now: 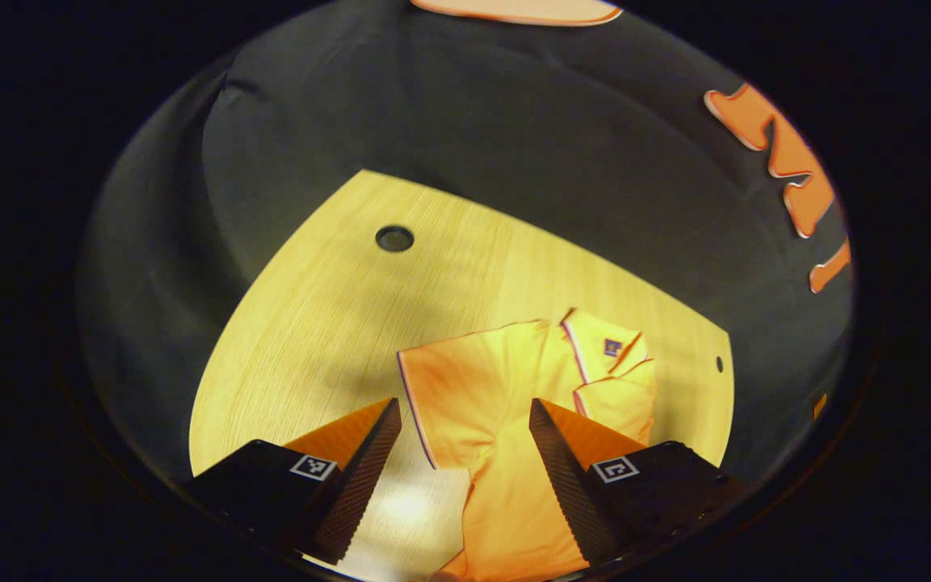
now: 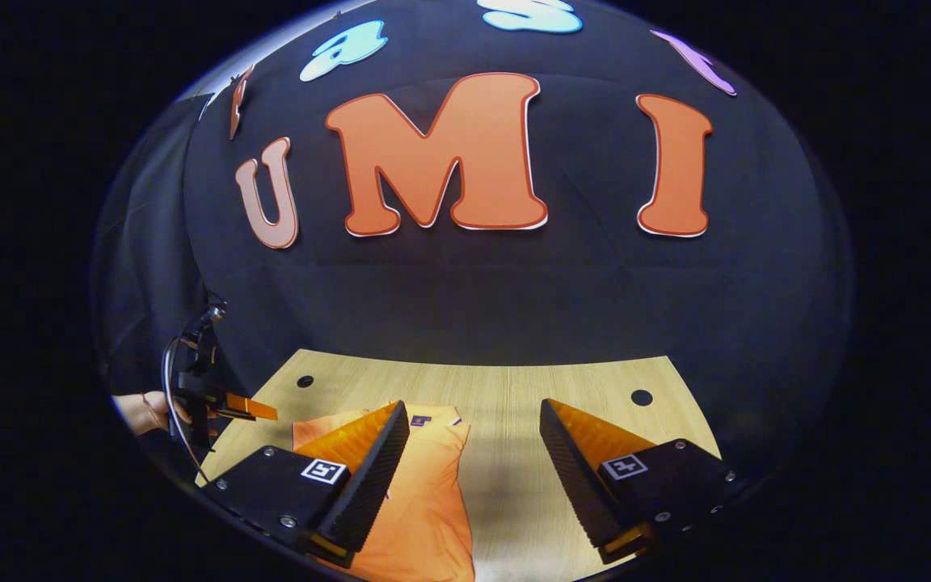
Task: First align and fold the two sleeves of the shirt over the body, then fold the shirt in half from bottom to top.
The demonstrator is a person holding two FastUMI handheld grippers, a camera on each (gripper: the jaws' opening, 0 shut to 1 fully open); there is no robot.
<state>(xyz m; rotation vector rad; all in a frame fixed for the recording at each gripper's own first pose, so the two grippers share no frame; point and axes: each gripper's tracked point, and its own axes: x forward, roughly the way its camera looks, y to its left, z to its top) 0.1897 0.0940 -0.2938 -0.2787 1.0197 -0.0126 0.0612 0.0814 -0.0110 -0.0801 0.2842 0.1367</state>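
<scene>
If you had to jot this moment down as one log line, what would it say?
orange polo shirt lies partly folded on wooden table | left gripper open above shirt | right gripper open over shirt edge and table | nothing held

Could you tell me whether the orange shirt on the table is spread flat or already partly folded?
Partly folded: the shirt is a narrow strip, one sleeve lying over its body.
</scene>
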